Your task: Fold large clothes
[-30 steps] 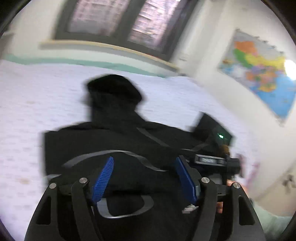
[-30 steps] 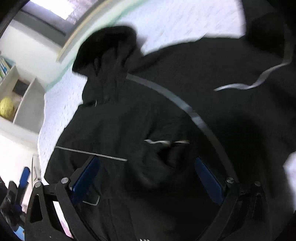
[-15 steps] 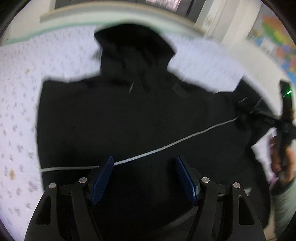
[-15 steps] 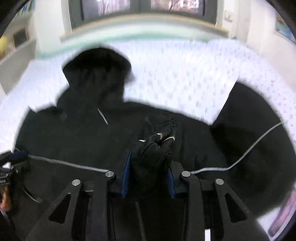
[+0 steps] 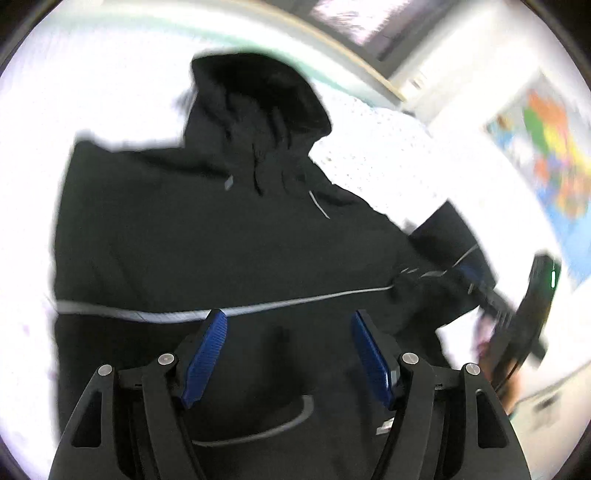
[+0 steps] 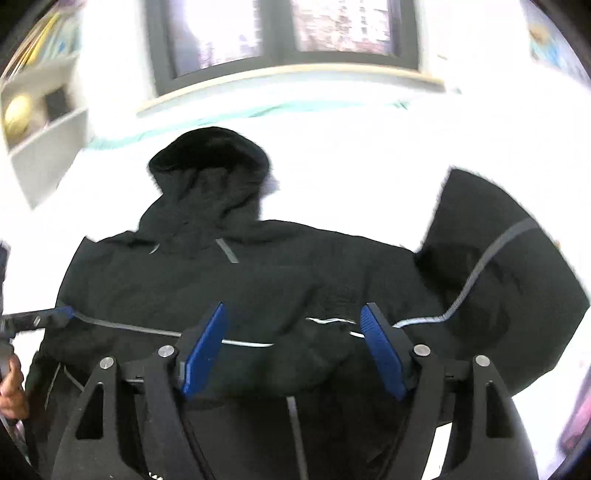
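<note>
Black hooded jacket (image 6: 258,280) lies flat on the white bed (image 6: 351,166), hood toward the window (image 6: 280,33), one sleeve folded in across the chest with its cuff (image 6: 314,354) bunched between your right tongs (image 6: 293,347). Right tongs' jaws are opening, pads clear of the cuff. Your left tongs (image 5: 288,354) hover over the lower body, jaws apart, gripping nothing.

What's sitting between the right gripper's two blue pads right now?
In the right wrist view, the bunched cuff of the black jacket lies between the opening right gripper's pads, which stand clear of it.
</note>
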Available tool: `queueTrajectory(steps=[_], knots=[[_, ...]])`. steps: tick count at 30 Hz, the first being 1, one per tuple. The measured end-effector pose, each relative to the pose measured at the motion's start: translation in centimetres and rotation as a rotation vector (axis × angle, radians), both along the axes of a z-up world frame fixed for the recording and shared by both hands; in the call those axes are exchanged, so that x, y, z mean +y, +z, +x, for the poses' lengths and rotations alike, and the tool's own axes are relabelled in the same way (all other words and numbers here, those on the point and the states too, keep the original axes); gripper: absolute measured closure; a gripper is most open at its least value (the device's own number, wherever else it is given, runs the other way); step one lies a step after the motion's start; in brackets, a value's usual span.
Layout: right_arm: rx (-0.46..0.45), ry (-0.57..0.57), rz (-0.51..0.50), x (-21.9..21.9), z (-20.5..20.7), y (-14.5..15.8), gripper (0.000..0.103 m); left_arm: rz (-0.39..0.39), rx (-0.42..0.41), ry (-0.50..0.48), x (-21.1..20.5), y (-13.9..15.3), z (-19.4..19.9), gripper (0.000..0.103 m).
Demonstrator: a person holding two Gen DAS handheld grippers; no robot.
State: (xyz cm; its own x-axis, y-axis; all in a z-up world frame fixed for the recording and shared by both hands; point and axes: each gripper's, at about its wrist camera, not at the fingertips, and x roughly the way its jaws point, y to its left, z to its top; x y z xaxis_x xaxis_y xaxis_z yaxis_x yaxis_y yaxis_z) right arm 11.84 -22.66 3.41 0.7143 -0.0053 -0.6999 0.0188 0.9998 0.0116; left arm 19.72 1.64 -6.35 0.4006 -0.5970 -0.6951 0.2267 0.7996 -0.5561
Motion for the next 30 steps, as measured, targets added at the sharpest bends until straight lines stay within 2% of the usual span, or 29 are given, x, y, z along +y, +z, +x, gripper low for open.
queueTrajectory(steps=[1, 4, 5, 7, 9, 13, 16, 19, 20, 22, 25, 28, 30], knots=[[0.019, 0.03, -0.03, 1.5, 0.1, -0.2, 0.025, -0.003, 0.007, 0.006, -0.1, -0.8, 0.2, 0.032], [0.064, 0.081, -0.113, 4.4, 1.0, -2.7, 0.025, 0.217, -0.032, 0.046, -1.6, -3.6, 0.4, 0.032], [0.084, 0.081, -0.138, 4.9, 1.7, -4.0, 0.025, 0.272, -0.065, 0.03, -2.3, -4.4, 0.3, 0.032], [0.15, 0.074, -0.16, 5.1, 2.5, -7.0, 0.025, 0.362, -0.127, 0.018, -3.7, -5.1, -0.6, 0.032], [0.201, 0.074, -0.144, 4.8, 2.6, -9.5, 0.025, 0.423, -0.14, 0.018, -4.7, -5.0, -0.7, 0.031], [0.166, 0.075, -0.107, 4.4, 2.4, -10.0, 0.023, 0.42, -0.144, 0.023, -4.4, -5.4, -0.4, 0.029], [0.15, 0.074, -0.111, 4.6, 2.4, -10.5, 0.023, 0.458, -0.159, 0.02, -4.6, -5.6, -0.5, 0.029], [0.177, 0.085, -0.106, 4.3, 2.5, -10.1, 0.023, 0.488, -0.163, 0.014, -5.1, -4.7, -0.8, 0.031], [0.19, 0.097, -0.083, 4.0, 1.8, -9.5, 0.022, 0.458, -0.146, -0.004, -5.5, -3.8, -1.1, 0.031], [0.186, 0.126, -0.032, 2.8, 0.1, -7.7, 0.022, 0.375, -0.149, -0.044, -6.6, -1.5, -1.8, 0.031], [0.113, 0.163, 0.057, -0.1, -3.6, -3.6, 0.022, 0.324, -0.232, -0.109, -10.7, 3.2, -2.9, 0.031], [0.026, 0.092, 0.051, -5.3, -6.9, 1.6, 0.022, 0.292, -0.299, -0.182, -16.9, 6.5, -2.9, 0.031], [-0.024, 0.028, 0.069, -8.8, -8.5, 4.2, 0.022, 0.286, -0.319, -0.232, -21.3, 7.0, -2.4, 0.031]])
